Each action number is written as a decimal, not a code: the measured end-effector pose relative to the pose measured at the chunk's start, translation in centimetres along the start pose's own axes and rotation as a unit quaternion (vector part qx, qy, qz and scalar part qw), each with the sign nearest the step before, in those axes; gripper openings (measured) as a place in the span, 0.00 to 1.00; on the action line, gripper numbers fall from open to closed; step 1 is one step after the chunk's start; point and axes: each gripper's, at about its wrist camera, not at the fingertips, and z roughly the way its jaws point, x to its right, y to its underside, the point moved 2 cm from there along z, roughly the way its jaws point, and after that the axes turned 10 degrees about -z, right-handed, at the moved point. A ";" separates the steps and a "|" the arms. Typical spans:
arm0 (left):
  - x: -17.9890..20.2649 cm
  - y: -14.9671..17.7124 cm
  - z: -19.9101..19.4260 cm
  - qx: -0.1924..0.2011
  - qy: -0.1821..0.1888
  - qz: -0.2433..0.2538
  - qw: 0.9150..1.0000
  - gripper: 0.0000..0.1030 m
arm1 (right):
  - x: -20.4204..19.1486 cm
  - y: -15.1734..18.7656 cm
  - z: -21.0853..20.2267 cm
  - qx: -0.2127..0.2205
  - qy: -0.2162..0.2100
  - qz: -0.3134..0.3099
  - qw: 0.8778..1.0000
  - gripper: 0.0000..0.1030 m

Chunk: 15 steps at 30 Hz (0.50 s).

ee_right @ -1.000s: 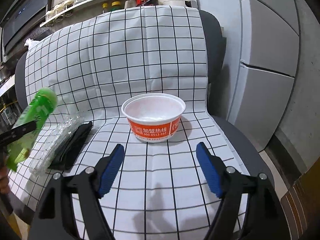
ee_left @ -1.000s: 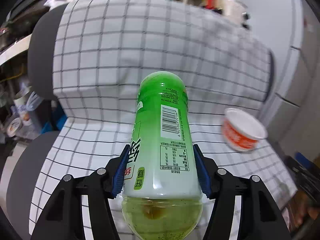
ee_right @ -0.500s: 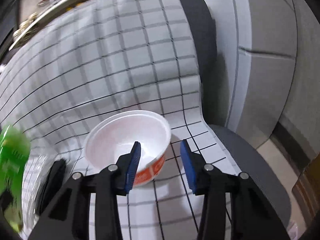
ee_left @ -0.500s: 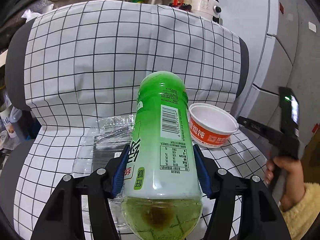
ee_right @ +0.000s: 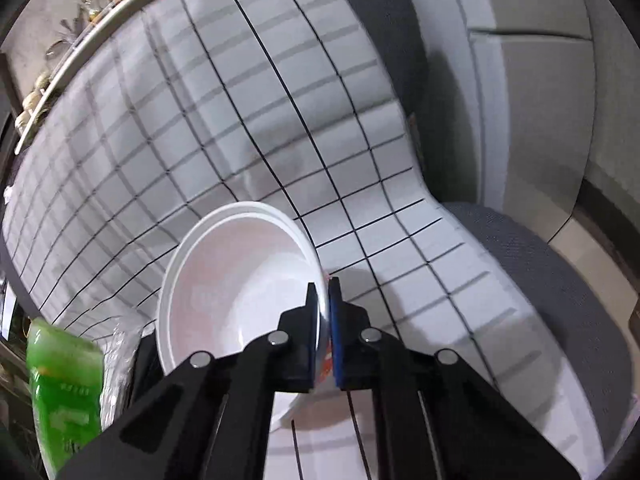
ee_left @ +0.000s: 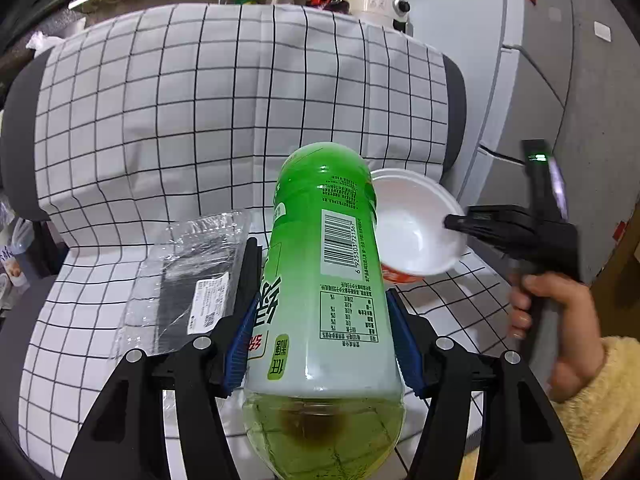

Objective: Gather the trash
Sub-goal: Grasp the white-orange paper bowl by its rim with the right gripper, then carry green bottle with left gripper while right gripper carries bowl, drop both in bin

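Observation:
A green plastic bottle [ee_left: 324, 280] with a white label lies lengthwise between the blue pads of my left gripper [ee_left: 320, 336], which is shut on it; the bottle also shows at the lower left of the right wrist view [ee_right: 60, 392]. A white paper bowl [ee_right: 236, 288] with an orange outside is tilted up off the chequered cloth [ee_right: 224, 120]. My right gripper [ee_right: 324, 300] is shut on the bowl's near rim, one pad inside and one outside. In the left wrist view the bowl [ee_left: 412, 228] sits behind the bottle with the right gripper [ee_left: 452, 222] on its rim.
A clear plastic tray [ee_left: 188, 276] with a black insert lies on the cloth left of the bottle. The cloth [ee_left: 200, 112] drapes a grey sofa. A hand [ee_left: 556, 320] in a yellow sleeve holds the right gripper. Grey cabinets [ee_right: 532, 100] stand to the right.
My right gripper came in over the bowl's rim, rolled and shut on it; the bowl now tilts up. The left gripper swung with the bottle, bringing tray and bowl into view.

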 end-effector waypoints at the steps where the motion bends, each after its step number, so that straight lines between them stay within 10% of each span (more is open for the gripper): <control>1: 0.1 0.1 -0.3 0.000 0.001 0.000 1.000 0.59 | 0.0 0.4 -1.4 0.004 -0.002 -0.003 1.000 0.06; 8: 3.4 2.7 -2.2 -0.010 0.049 0.016 0.999 0.59 | 3.4 4.7 -12.2 0.035 0.034 -0.004 0.999 0.06; 15: 10.3 5.9 -2.3 -0.029 0.126 0.059 0.990 0.59 | 11.0 12.0 -21.9 0.046 0.158 0.038 0.986 0.06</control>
